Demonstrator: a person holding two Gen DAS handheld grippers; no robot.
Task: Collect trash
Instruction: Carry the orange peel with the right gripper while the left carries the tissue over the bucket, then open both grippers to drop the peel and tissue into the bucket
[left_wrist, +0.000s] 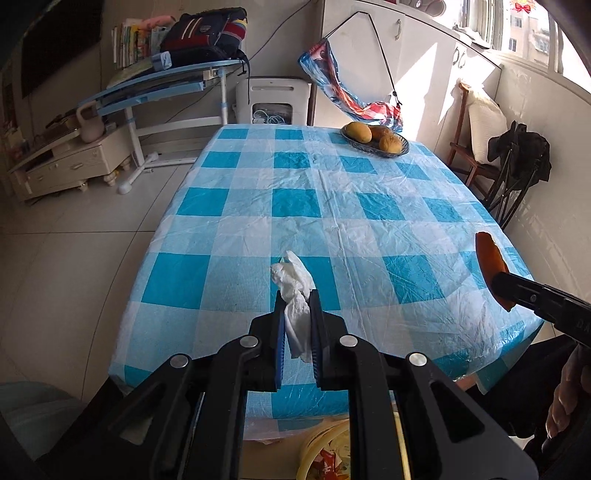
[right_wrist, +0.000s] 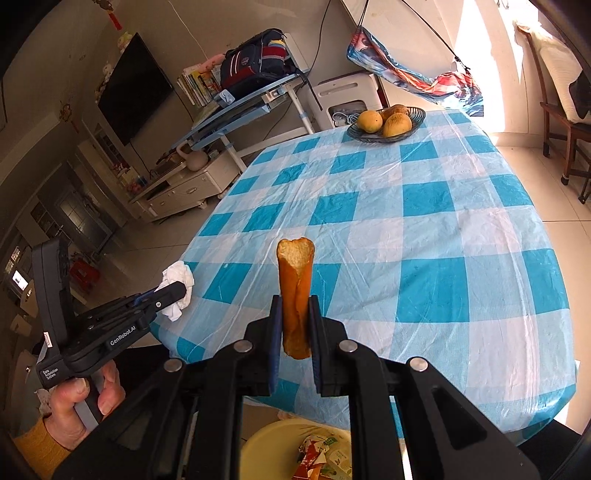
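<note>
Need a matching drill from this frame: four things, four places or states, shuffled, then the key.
Things:
1. white tissue
2. bread piece
3. fruit bowl
4. yellow bin

Places:
A. far end of the checked table
B. clamped in the right gripper
C. below the near table edge, wrappers inside
D. clamped in the left gripper

Pairs: 1-D, 2-B, 3-A, 4-C

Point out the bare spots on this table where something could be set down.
Nearly all the checked tablecloth is bare, from the near edge up to the fruit bowl at the far end. Only that far end is occupied. The tissue and bread piece are held above the cloth.
</note>
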